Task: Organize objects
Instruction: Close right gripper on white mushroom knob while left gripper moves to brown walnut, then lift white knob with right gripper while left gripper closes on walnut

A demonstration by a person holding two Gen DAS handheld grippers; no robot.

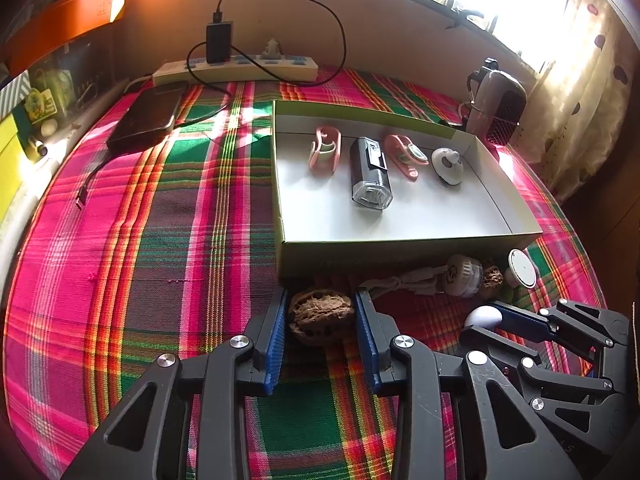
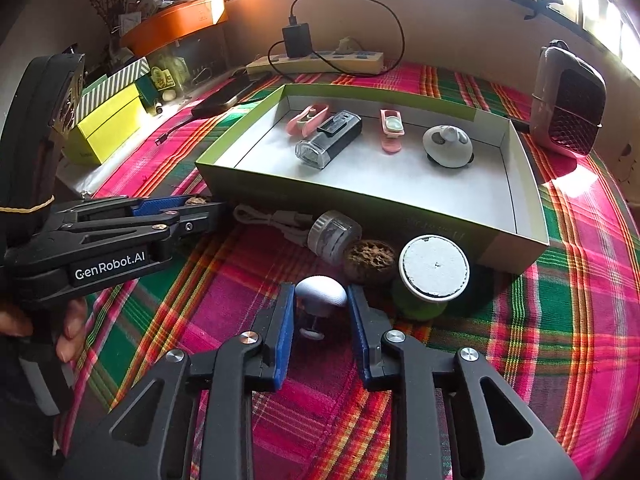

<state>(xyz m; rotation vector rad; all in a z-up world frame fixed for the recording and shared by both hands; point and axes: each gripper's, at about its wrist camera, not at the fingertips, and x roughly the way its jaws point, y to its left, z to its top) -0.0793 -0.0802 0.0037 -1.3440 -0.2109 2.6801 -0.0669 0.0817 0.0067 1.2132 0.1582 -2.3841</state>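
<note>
My left gripper (image 1: 321, 312) is shut on a brown walnut (image 1: 321, 315) that rests on the plaid cloth just in front of the green box (image 1: 400, 250). It also shows in the right wrist view (image 2: 200, 203). My right gripper (image 2: 321, 306) is shut on a small white knob-shaped piece (image 2: 321, 295), also seen in the left wrist view (image 1: 483, 315). The box (image 2: 360, 200) holds two pink clips (image 1: 325, 150), a black bike light (image 1: 370, 174) and a white round gadget (image 1: 447, 164).
In front of the box lie a white cord with a round grey cap (image 2: 334, 236), a second walnut (image 2: 370, 266) and a green spool with a white top (image 2: 434, 266). A power strip (image 1: 236, 68), power bank (image 1: 146, 114) and small heater (image 2: 568, 100) stand behind.
</note>
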